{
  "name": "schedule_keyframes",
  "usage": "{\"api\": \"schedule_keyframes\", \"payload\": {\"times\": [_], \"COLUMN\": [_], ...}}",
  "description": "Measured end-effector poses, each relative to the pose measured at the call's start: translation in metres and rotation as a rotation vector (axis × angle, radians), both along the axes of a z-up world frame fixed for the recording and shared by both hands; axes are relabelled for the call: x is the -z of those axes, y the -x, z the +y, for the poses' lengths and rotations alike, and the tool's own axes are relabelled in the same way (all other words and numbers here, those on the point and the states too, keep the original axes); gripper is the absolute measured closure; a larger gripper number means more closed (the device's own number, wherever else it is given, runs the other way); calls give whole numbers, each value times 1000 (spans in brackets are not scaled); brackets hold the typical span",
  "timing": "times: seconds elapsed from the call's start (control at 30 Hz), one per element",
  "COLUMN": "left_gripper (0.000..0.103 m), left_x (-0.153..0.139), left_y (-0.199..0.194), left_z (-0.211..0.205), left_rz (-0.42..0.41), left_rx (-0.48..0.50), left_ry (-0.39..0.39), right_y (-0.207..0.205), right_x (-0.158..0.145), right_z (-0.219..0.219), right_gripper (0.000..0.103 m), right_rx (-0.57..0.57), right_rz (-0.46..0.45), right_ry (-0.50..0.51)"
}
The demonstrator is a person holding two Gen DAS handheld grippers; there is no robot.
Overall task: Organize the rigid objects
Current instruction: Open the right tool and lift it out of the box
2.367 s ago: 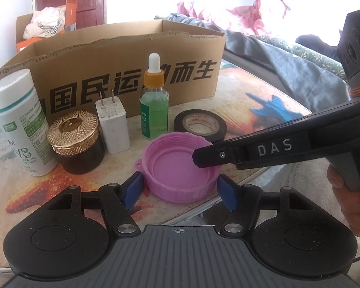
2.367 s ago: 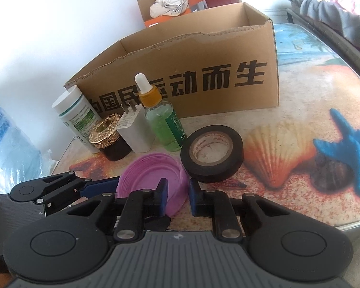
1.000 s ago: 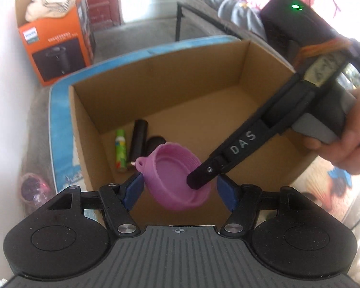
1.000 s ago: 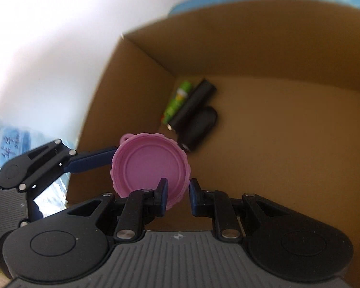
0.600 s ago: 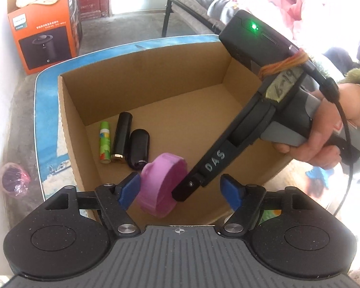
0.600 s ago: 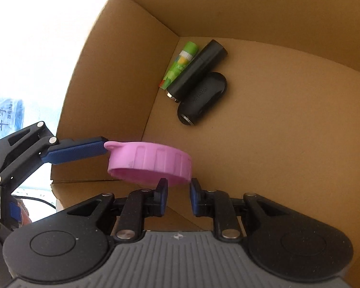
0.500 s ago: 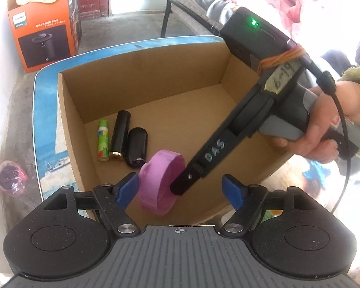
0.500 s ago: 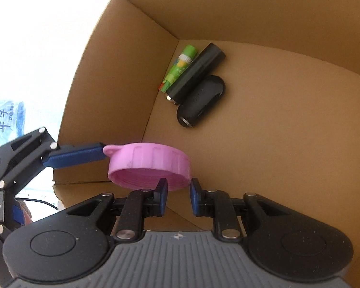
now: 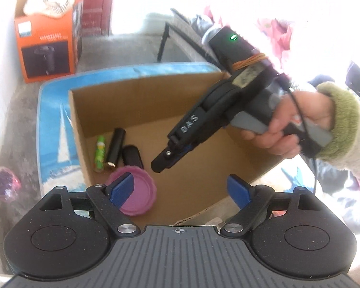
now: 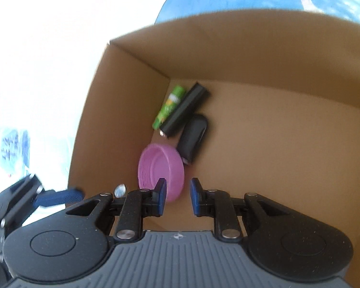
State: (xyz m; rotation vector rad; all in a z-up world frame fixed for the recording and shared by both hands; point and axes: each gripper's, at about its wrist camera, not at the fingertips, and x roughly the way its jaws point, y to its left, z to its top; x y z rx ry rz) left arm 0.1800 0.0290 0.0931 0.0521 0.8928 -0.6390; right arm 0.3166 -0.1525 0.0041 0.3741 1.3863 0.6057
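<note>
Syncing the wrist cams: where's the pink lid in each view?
Left wrist: pink lid lower left of centre, on the cardboard box floor, partly behind the camera's own left finger.
Right wrist: pink lid just left of centre, above the fingertips.
Shared landmark: the black tube beside a green one.

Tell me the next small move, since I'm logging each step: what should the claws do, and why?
Probably lift both claws out of the cardboard box: the pink lid lies on its floor beside the black items, the left claw has just been opening with nothing between its pads, and the right claw grips nothing.
</note>
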Motion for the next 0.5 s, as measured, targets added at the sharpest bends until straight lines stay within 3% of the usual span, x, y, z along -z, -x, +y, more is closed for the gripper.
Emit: {"api": "schedule_keyframes", "payload": {"times": [0.13, 0.23, 0.5], "left_gripper": [14, 9, 3], "left_x": [-12, -14, -17], "left_y": [21, 37, 72], "left_z": [7, 13, 29], "left_rz": [-109, -145, -216], "left_rx": [-58, -101, -183], "left_ry": [6, 45, 74], "right_y": [-7, -14, -7], "right_x": [-4, -5, 13], "right_z": [8, 19, 43], "right_gripper": [80, 80, 80], "right_rx": [17, 16, -72], "right_rz": [-55, -93, -12], "right_ry": [-20, -16, 36]}}
